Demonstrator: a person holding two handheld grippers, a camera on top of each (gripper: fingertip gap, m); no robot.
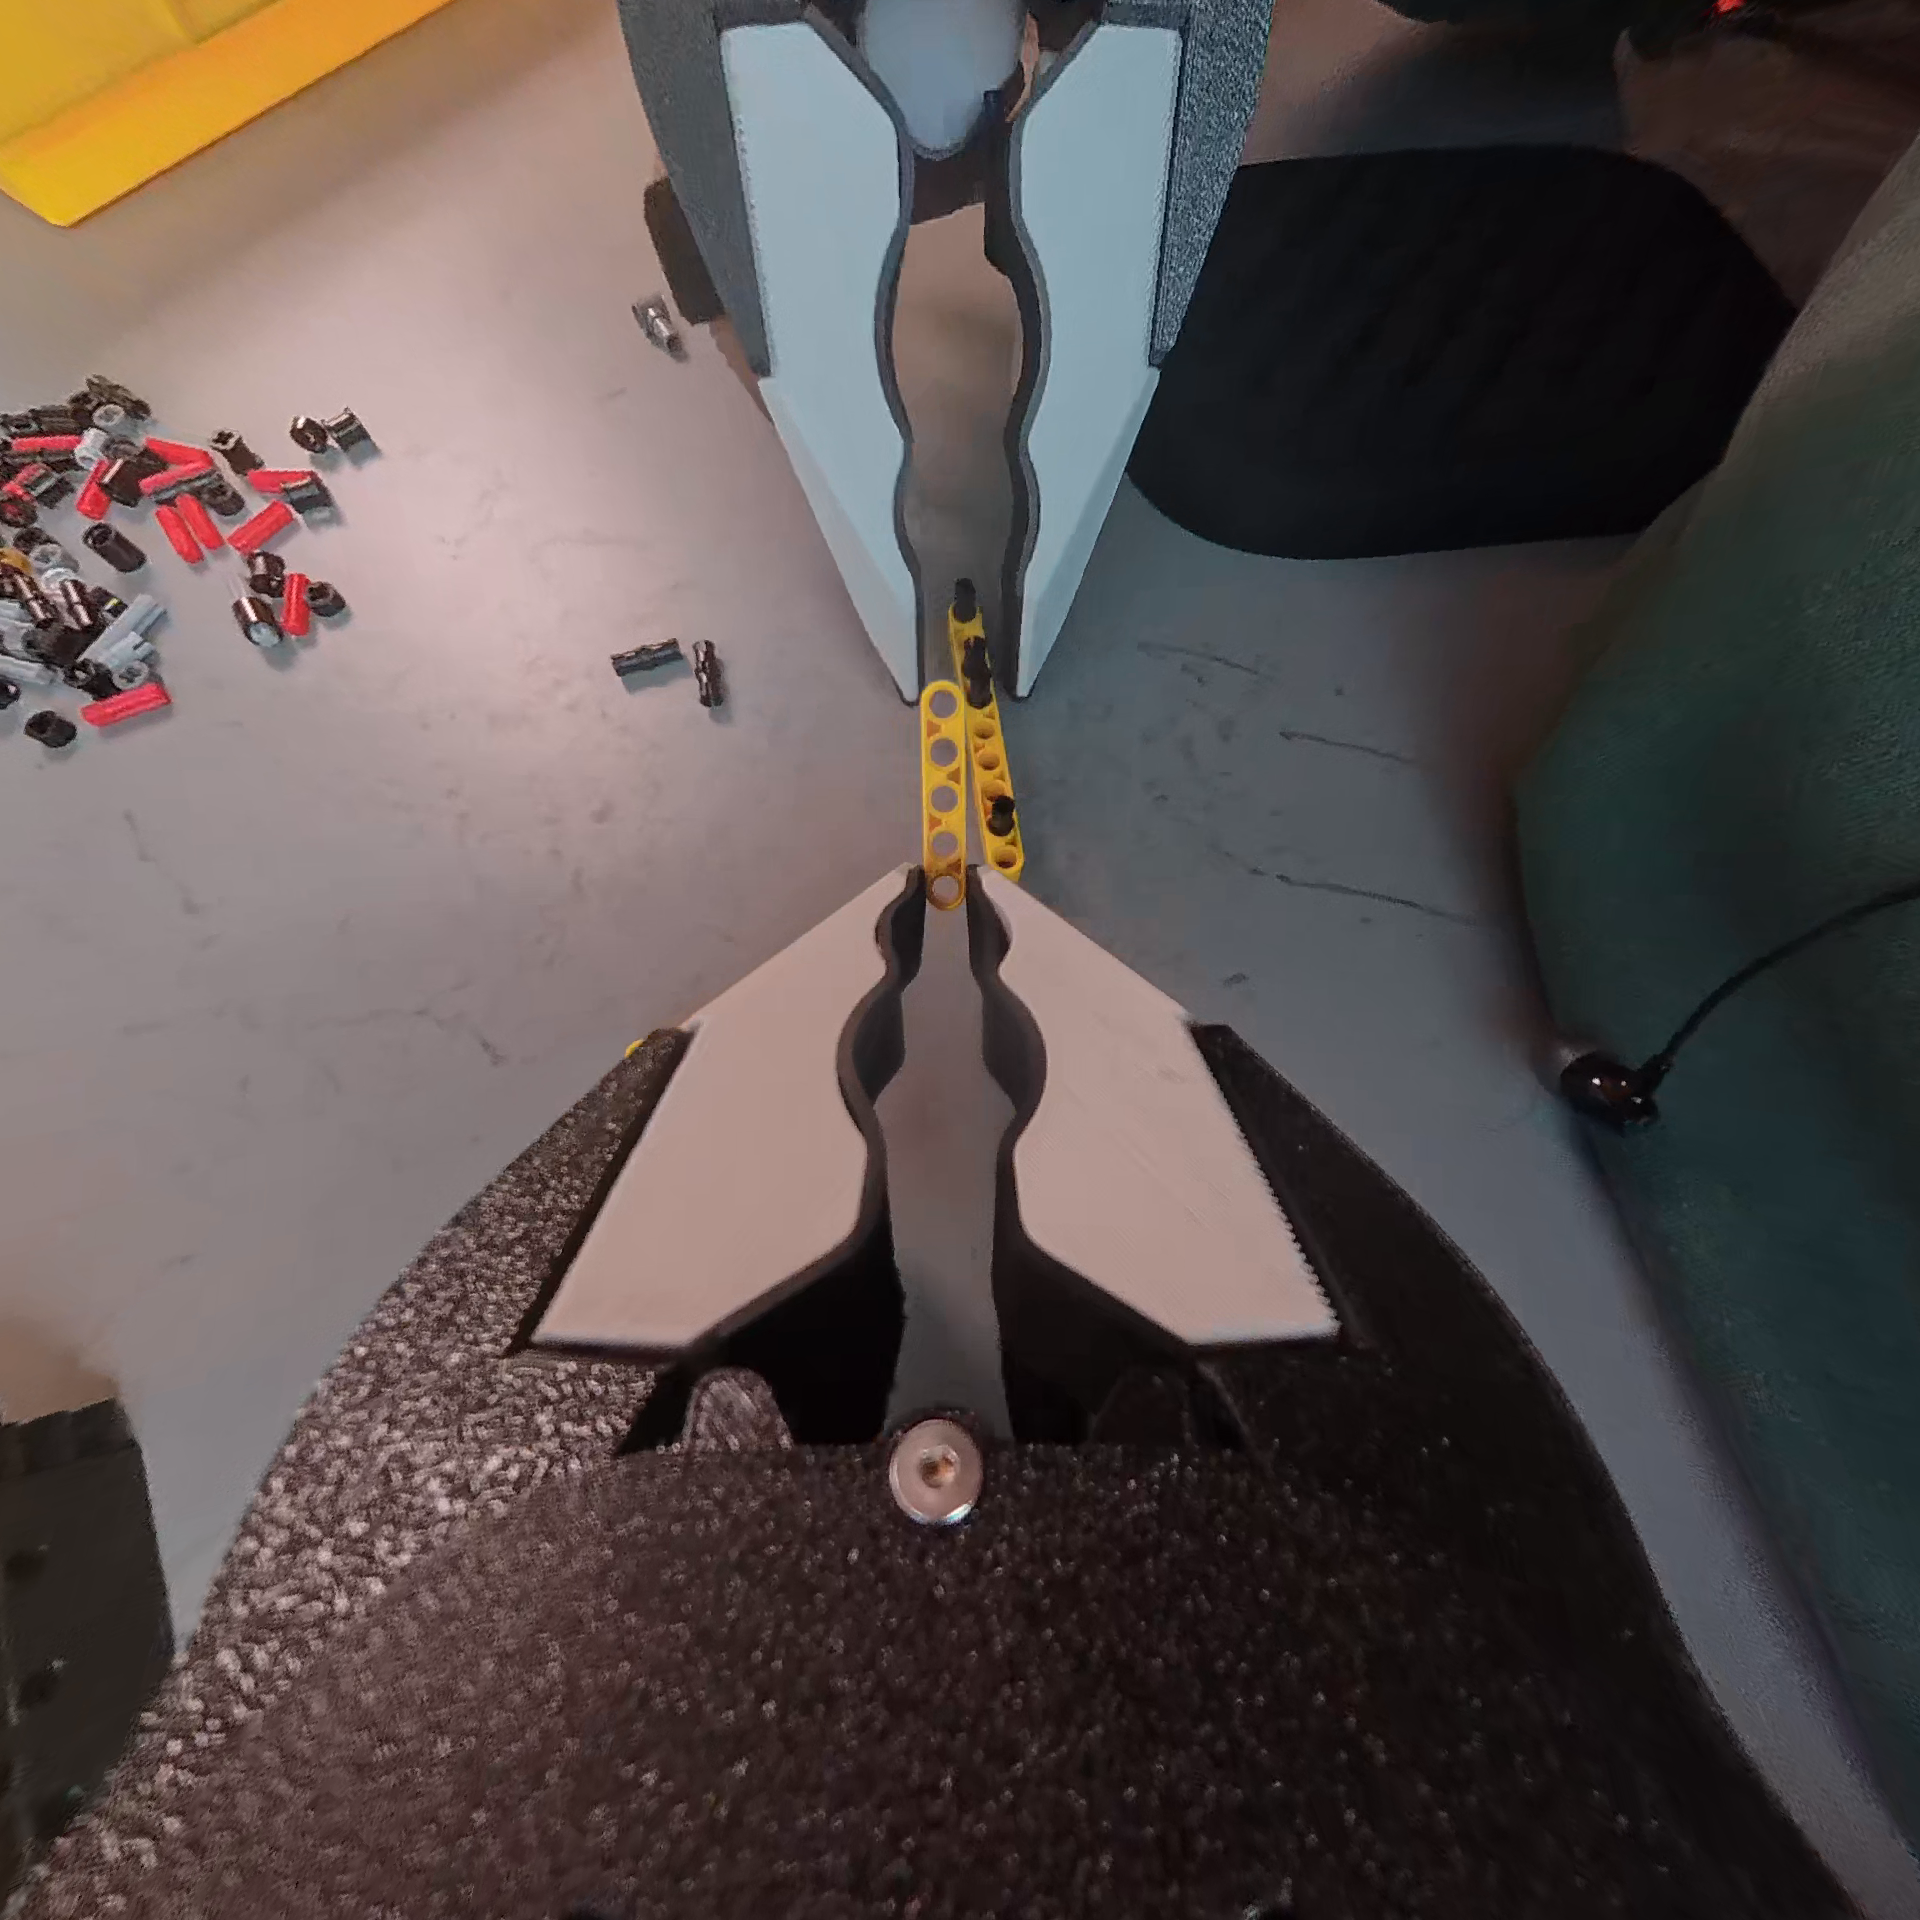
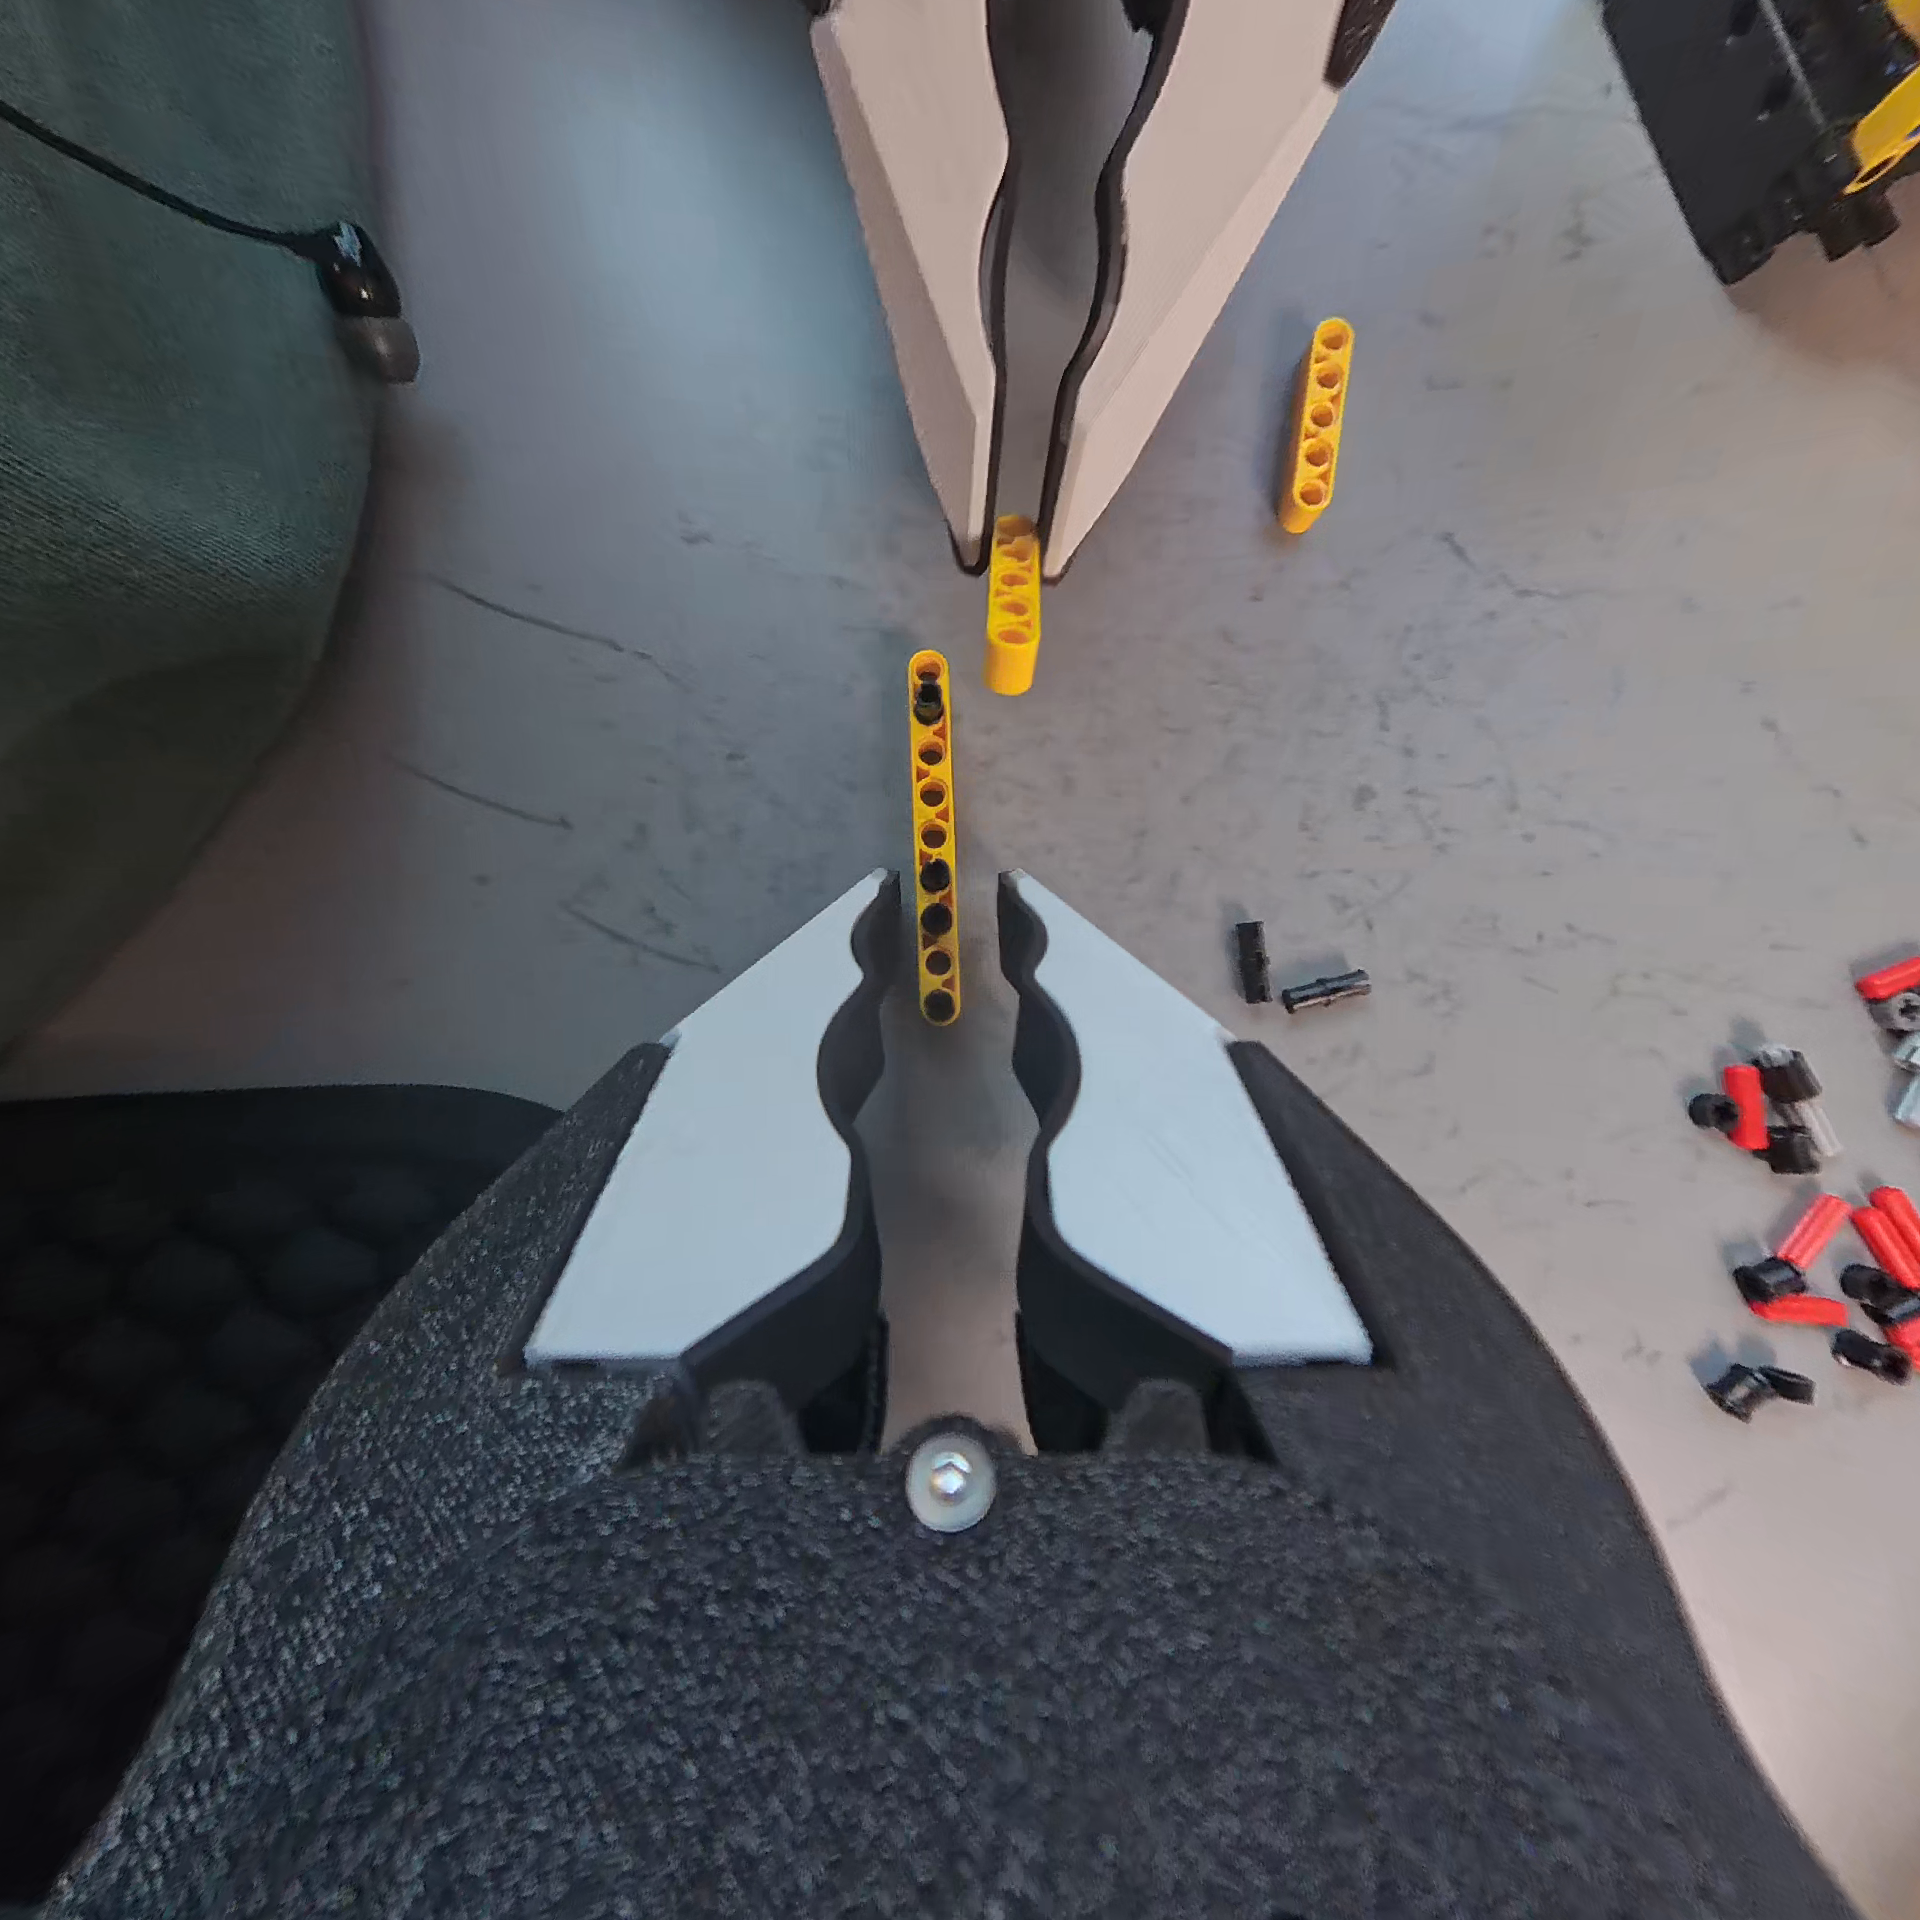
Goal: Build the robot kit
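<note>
While my left gripper (image 1: 948, 891) pinches a short yellow beam (image 1: 943, 795), my right gripper (image 2: 940, 881) stands parted around a long yellow beam (image 2: 933, 836). Black pins (image 2: 1304, 977) lie nearby on the table (image 2: 1455, 727).

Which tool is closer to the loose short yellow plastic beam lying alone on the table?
Left. The left tool sits beside the loose short yellow plastic beam, not touching; the right tool is farther back, nearer the camera.

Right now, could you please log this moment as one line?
left gripper: shut on short yellow beam | right gripper: open around long yellow beam | loose pins nearby
</note>
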